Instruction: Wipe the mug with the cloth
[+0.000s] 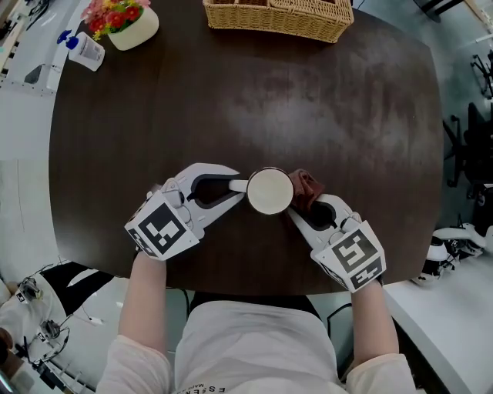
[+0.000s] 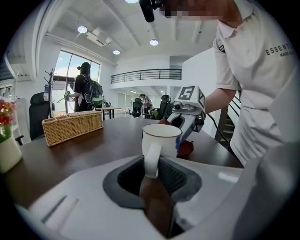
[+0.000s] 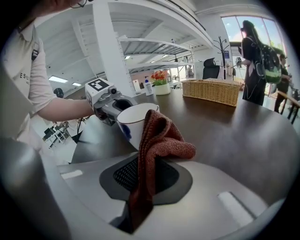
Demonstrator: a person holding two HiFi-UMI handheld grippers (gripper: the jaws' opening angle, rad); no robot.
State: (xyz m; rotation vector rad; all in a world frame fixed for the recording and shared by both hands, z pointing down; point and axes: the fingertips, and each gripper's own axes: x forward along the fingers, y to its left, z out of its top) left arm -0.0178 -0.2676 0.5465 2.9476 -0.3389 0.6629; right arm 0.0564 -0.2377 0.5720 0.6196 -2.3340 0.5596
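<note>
Jaws of your left hand-held gripper [image 1: 236,185] clamp the mug [image 1: 269,191] handle; your right hand-held gripper [image 1: 302,206] pinches the cloth [image 1: 306,185] against it.

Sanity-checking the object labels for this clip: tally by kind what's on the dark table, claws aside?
Mug: 1
Cloth: 1
Basket: 1
Flower pot: 1
Bottle, at the table's edge: 1
Total: 5
</note>
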